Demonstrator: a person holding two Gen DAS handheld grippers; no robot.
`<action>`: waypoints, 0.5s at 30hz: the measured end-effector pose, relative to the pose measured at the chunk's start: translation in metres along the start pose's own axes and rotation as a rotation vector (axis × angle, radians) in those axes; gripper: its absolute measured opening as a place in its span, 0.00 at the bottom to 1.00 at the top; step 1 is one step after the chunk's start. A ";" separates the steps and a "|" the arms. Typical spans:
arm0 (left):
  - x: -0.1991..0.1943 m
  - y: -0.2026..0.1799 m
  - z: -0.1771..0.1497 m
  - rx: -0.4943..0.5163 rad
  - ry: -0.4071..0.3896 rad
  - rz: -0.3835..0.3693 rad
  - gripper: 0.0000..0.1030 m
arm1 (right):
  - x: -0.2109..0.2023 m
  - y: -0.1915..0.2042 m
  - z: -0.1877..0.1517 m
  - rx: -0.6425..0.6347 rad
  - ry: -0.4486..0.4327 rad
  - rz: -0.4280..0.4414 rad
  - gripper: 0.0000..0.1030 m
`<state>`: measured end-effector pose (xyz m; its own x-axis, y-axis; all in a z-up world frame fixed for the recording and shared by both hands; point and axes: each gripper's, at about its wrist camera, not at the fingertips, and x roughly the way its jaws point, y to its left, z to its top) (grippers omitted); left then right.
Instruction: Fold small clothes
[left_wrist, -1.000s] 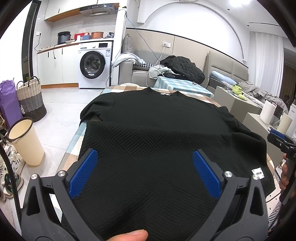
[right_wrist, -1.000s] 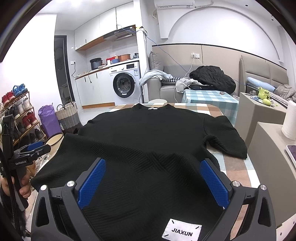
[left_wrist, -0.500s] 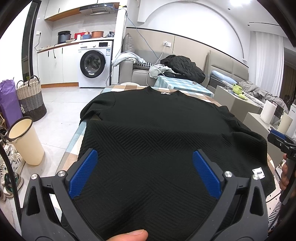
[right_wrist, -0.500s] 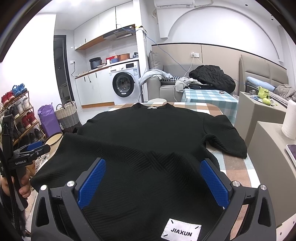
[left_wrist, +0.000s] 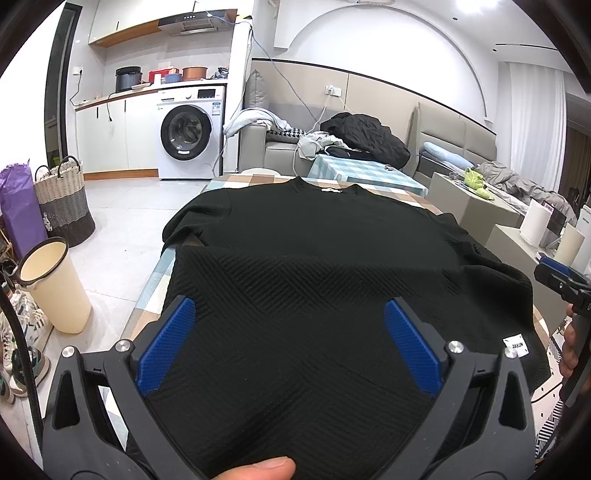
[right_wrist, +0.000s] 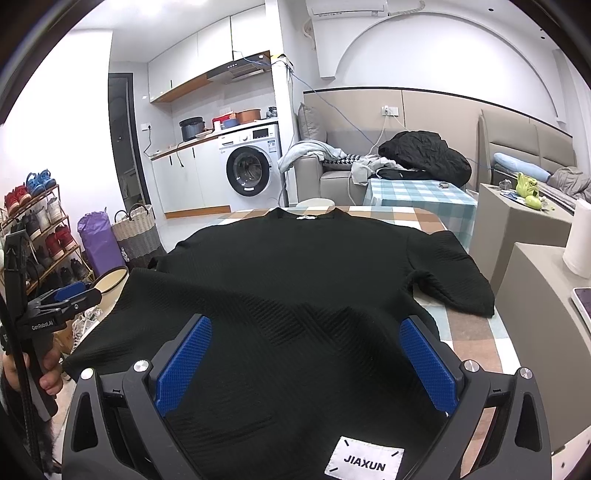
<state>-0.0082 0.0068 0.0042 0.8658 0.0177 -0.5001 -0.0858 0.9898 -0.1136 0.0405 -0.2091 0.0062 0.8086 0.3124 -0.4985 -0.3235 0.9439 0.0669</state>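
A black textured sweater (left_wrist: 314, 280) is spread flat on the checked worktop (right_wrist: 476, 332); the left gripper (left_wrist: 291, 325) and right gripper (right_wrist: 306, 343) are held spread above its hem.

shirt (right_wrist: 295, 280): black, chevron weave | tablecloth (right_wrist: 476, 343): tan-blue-white check | pads (right_wrist: 424, 360): blue

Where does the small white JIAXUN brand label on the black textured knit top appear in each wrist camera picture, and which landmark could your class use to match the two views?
Left wrist view: the white JIAXUN label sits small at the lower right, on the black textured knit top, near its hem.
Right wrist view: the label is large at the bottom centre, between the blue fingers.
Shared landmark: the white front-loading washing machine against the far wall.
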 end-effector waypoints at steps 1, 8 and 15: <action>-0.001 -0.001 0.001 0.001 -0.002 0.001 0.99 | 0.000 0.000 0.000 0.002 -0.003 0.000 1.00; -0.006 -0.004 0.003 0.002 -0.003 0.006 0.99 | 0.000 -0.001 0.001 0.022 -0.001 -0.001 1.00; -0.010 -0.003 0.007 -0.008 -0.004 0.000 0.99 | 0.001 0.003 0.001 0.013 0.007 -0.001 1.00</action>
<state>-0.0126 0.0042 0.0158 0.8675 0.0183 -0.4971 -0.0897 0.9887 -0.1201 0.0406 -0.2063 0.0066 0.8052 0.3110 -0.5048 -0.3167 0.9454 0.0773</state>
